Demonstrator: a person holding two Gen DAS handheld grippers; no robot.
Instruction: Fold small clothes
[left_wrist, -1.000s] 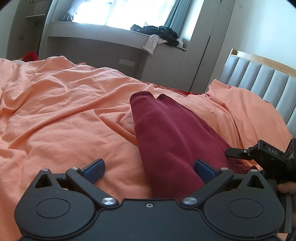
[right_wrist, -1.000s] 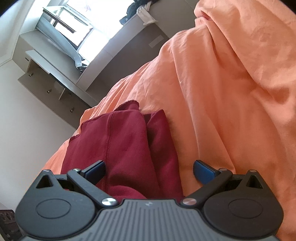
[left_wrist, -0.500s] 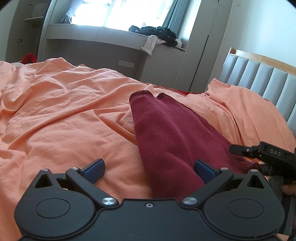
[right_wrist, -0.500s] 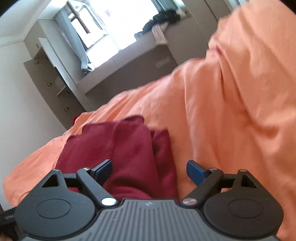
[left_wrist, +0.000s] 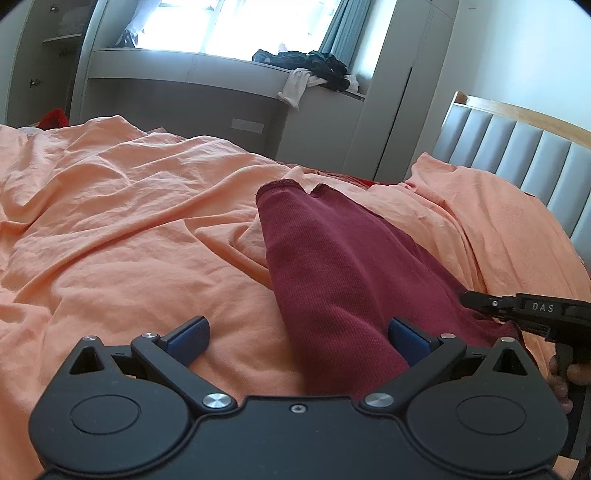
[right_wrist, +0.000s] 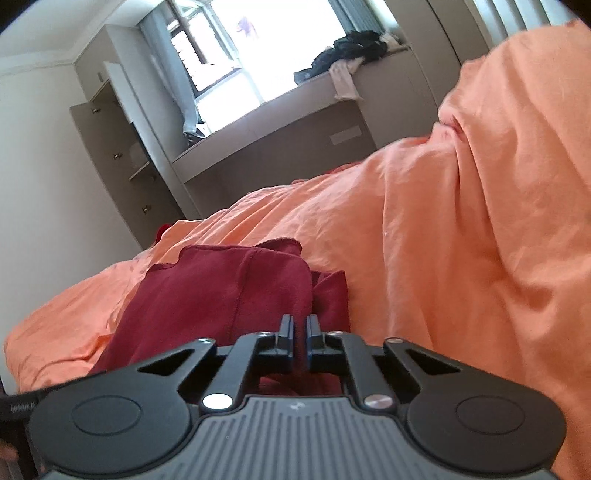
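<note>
The right gripper (right_wrist: 300, 328) pinches the maroon garment (left_wrist: 332, 280) (on the orange bedsheet (left_wrist: 122, 229)); the left gripper (left_wrist: 297, 334) is spread.

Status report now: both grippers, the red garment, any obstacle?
Left gripper open, over dark red knit garment. Right gripper just closed; grip on the cloth unclear. Garment on orange bed sheet. No obstacle seen.

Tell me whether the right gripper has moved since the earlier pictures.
Yes. In the left wrist view the right gripper has dropped lower against the grey headboard onto the maroon garment, and its jaws have just been closing.
</note>
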